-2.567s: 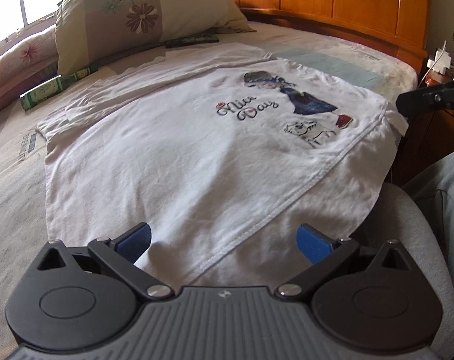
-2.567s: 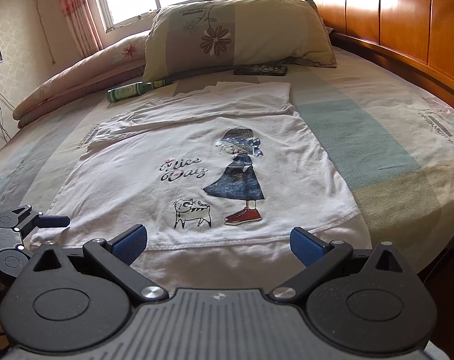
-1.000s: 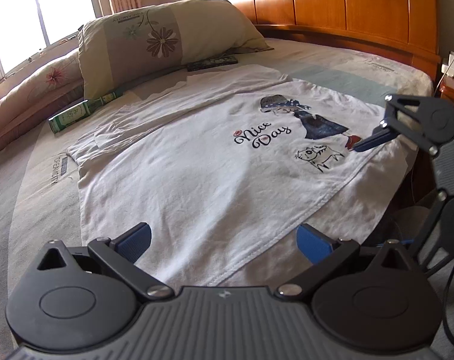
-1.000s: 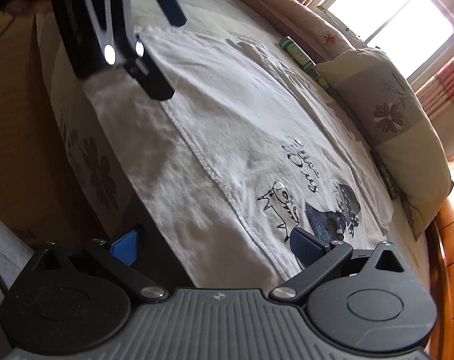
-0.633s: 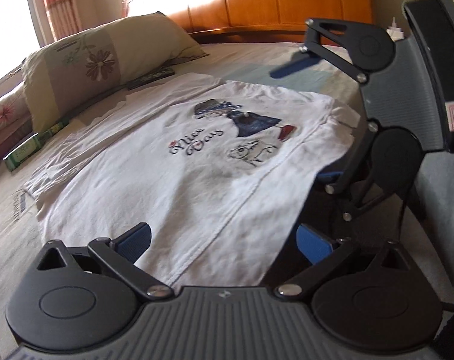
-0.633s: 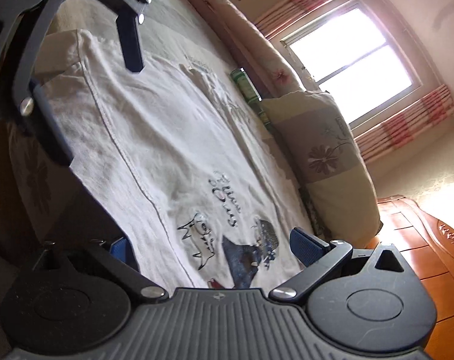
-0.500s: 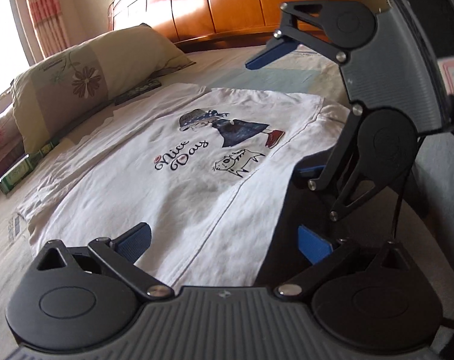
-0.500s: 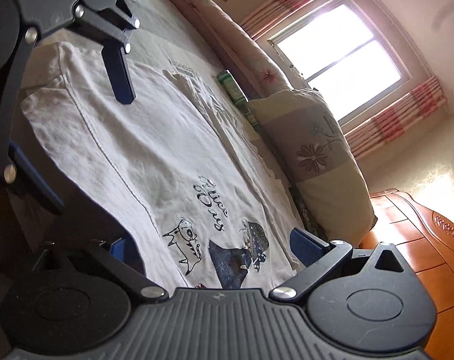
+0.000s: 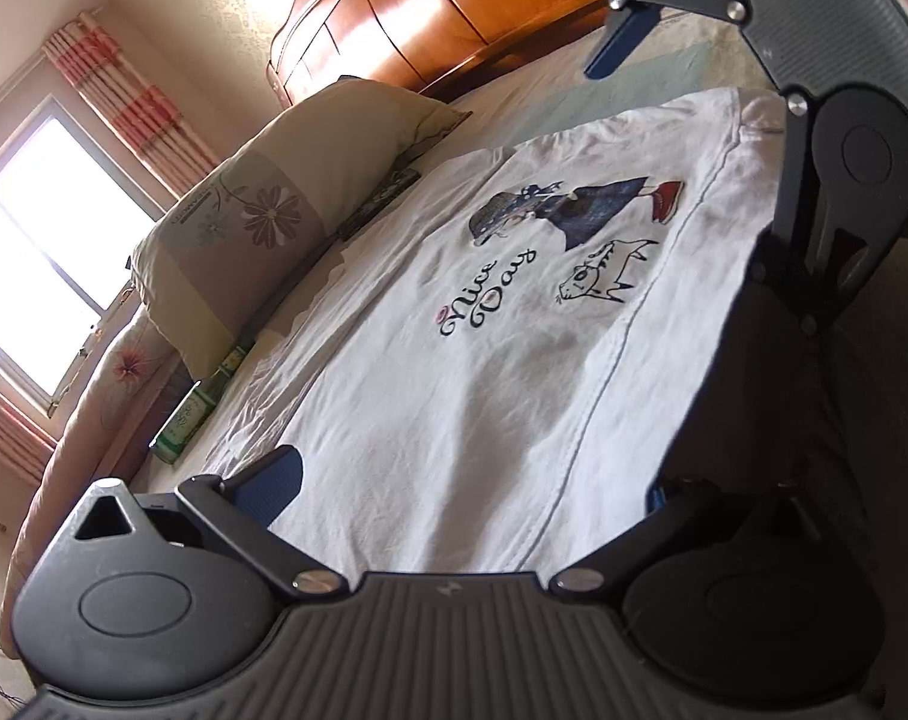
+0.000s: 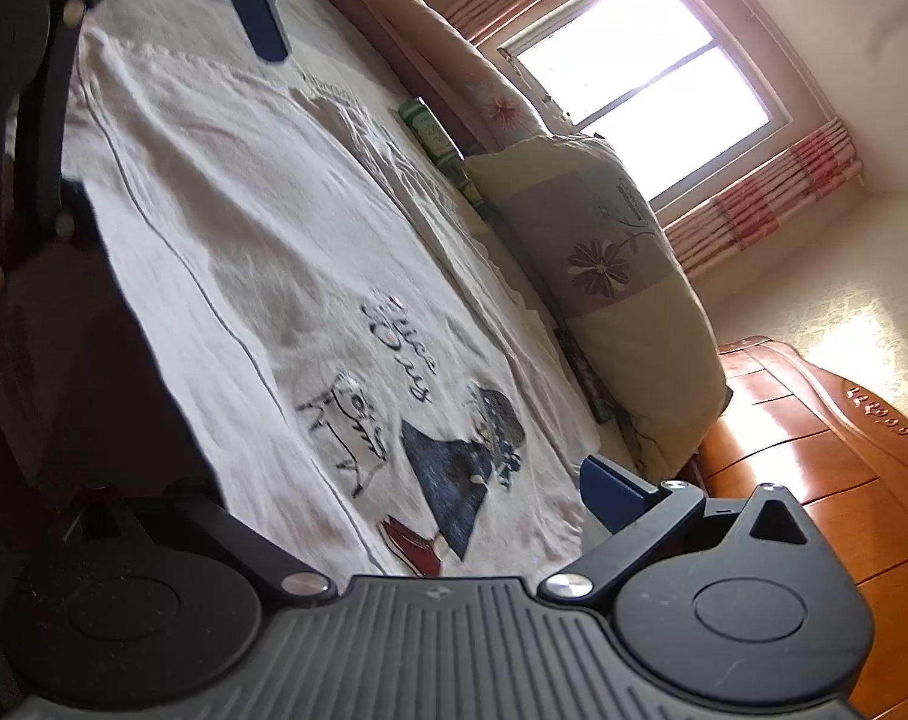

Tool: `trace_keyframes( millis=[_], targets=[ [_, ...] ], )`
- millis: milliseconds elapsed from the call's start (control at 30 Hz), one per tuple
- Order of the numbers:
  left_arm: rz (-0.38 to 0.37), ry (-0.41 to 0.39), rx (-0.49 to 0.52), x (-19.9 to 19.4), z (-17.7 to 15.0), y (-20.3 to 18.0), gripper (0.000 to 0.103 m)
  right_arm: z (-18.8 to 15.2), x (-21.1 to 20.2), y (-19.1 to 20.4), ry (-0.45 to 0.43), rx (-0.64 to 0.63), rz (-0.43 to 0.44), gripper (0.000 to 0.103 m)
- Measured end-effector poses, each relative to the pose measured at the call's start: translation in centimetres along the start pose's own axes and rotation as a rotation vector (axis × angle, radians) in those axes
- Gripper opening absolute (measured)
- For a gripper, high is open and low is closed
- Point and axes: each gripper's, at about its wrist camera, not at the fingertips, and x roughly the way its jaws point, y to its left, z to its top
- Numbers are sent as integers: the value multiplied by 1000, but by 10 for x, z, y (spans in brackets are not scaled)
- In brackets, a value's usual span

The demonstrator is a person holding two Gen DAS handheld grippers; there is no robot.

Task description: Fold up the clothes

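now both the left gripper [image 9: 466,480] and right gripper [image 10: 387,492] have rolled sideways, jaws wide, straddling the t-shirt [image 9: 484,360] hem.

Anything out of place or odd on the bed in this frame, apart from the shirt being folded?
Two stray items lie by the pillow: a green bottle on its side at one end, and a dark flat object, too small to identify, tucked under the other. The white T-shirt lies flat, its hem hanging over the bed edge; no damage or spills.
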Motion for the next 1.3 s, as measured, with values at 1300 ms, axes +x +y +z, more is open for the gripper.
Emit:
trace_keyframes(
  millis=[1300],
  targets=[
    [334,74,139,18,8,3,103,-36,34,-41,33,25,-181,103]
  ],
)
